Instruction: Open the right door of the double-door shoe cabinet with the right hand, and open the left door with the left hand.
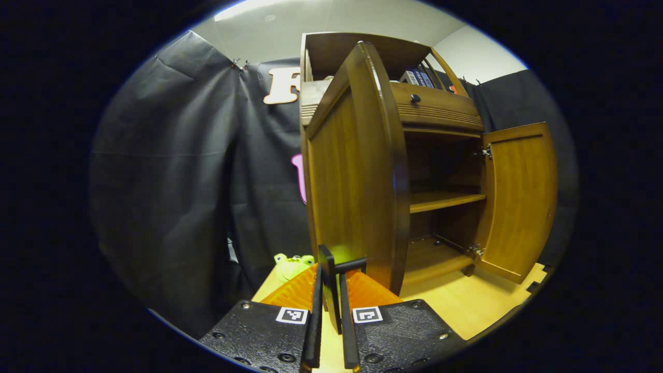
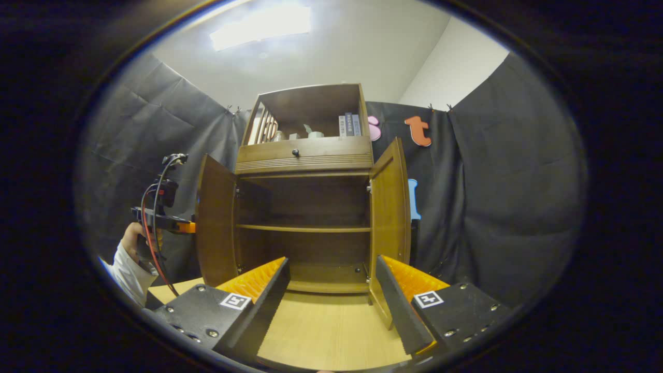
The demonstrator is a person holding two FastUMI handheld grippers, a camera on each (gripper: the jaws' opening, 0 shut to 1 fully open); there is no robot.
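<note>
Both doors open, left tongs on handle.
Left tongs (image 1: 331, 290) pinch the left door (image 1: 357, 171) handle (image 1: 336, 267); right tongs (image 2: 331, 290) spread wide, holding nothing, facing the shoe cabinet (image 2: 305, 155) on the counter (image 2: 326, 326); right door (image 2: 388, 207) swung out.
</note>
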